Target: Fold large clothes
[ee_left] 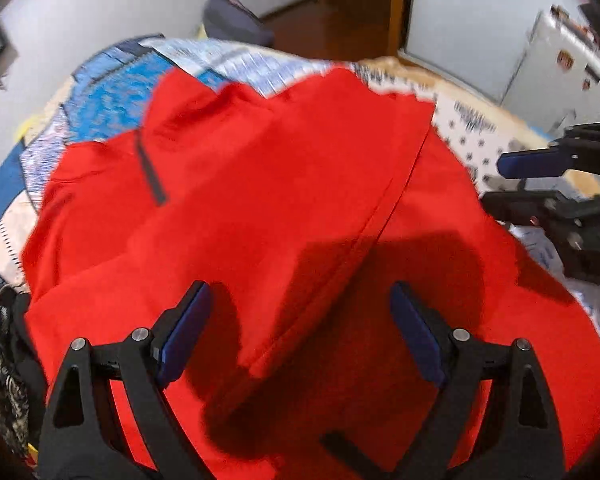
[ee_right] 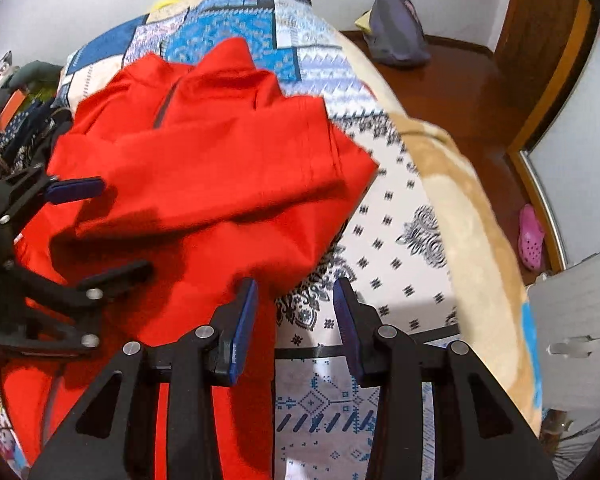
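Observation:
A large red garment (ee_left: 260, 200) with a short dark zip at the collar lies on a bed with a patterned blue and white cover (ee_left: 112, 88). One side is folded over its middle. My left gripper (ee_left: 300, 328) is open and empty just above the lower part of the garment. My right gripper (ee_right: 296, 320) is open and empty over the garment's right edge (ee_right: 220, 184) and the bed cover (ee_right: 400, 240). Each gripper shows in the other's view: the right one (ee_left: 540, 184) and the left one (ee_right: 88, 232).
A grey bag (ee_right: 396, 28) sits on the dark wooden floor (ee_right: 460, 92) beyond the bed. A pink clog (ee_right: 531, 236) lies by a doorway at right. A white cabinet (ee_left: 560, 68) stands at far right. Dark patterned clothes (ee_right: 16, 136) lie at the bed's left.

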Motion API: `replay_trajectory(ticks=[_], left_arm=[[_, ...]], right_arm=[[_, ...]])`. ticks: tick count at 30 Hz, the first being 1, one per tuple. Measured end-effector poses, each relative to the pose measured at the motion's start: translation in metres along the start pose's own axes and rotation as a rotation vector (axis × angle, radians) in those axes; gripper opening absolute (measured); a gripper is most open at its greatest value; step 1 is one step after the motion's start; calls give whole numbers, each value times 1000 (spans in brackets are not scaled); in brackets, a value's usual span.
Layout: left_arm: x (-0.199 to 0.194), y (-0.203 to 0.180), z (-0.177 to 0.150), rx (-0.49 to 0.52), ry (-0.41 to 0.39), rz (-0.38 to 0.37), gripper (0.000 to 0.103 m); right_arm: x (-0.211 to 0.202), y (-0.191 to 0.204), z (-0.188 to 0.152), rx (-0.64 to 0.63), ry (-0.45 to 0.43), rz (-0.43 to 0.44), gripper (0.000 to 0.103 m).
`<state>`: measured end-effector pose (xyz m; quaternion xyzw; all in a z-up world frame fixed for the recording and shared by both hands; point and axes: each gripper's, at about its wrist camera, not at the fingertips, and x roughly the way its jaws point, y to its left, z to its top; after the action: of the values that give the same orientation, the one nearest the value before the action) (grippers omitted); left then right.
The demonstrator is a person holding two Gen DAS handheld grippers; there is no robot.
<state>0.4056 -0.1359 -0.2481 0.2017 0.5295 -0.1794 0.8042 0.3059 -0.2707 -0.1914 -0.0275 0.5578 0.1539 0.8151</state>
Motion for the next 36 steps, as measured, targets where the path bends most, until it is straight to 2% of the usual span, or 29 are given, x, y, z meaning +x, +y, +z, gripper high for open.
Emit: replay_trajectory(ticks=[4, 7, 9, 11, 12, 13, 14, 17, 21, 26, 28, 33, 36], left_arm=[[20, -5, 14, -3, 14, 7, 90], [26, -3, 24, -19, 0, 7, 90], [28, -3, 31, -31, -6, 1, 75], [31, -1, 36, -45, -7, -13, 41], [30, 0, 38, -52, -8, -27, 32], [27, 1, 39, -66, -18, -39, 15], [25, 4, 41, -75, -27, -29, 7], [1, 21, 40, -141, -89, 5, 6], [-45, 66, 32, -260, -194, 22, 5], [-109, 130, -7, -415, -319, 70, 4], [-125, 150, -33, -483, -349, 72, 4], [-129, 178, -93, -599, -343, 91, 4], [-113, 190, -128, -665, -294, 102, 4]], right_arm=[[15, -8, -11, 10, 28, -4, 36], [14, -11, -17, 15, 4, 12, 36], [12, -10, -19, 9, 2, 8, 36], [12, -9, -19, 4, 0, -3, 36], [13, -7, -20, 0, -1, -8, 36], [12, -6, -21, -6, -2, -14, 36], [12, -5, -22, -12, -4, -19, 36], [12, -4, -24, -19, -6, -26, 36], [14, -4, -22, -20, 6, -30, 36], [9, -1, -8, -34, 38, -44, 36], [-3, 1, 4, -25, 6, -33, 36], [-27, 22, 27, -36, -84, 13, 36], [-17, 47, 27, -77, -62, 28, 36]])
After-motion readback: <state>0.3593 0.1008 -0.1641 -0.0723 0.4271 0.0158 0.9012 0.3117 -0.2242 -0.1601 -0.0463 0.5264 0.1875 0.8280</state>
